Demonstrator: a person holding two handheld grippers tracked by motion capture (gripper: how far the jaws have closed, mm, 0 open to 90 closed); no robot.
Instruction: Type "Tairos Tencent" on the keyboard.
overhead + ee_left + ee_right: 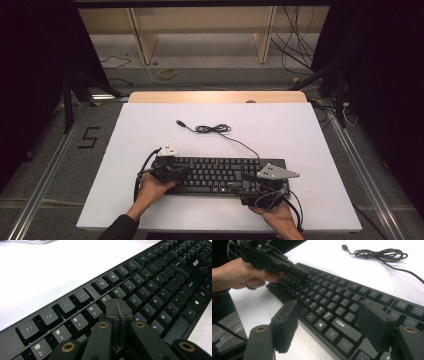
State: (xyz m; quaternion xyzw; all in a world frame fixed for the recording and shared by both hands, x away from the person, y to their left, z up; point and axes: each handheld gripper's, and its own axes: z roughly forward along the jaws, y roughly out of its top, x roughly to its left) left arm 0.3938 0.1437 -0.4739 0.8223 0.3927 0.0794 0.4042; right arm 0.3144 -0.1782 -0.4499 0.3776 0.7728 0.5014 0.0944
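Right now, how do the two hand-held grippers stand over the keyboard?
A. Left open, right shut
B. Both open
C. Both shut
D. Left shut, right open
D. The left hand-held gripper has its jaws pressed together above the keyboard keys, while the right hand-held gripper has its jaws spread wide apart over the keyboard's near edge.
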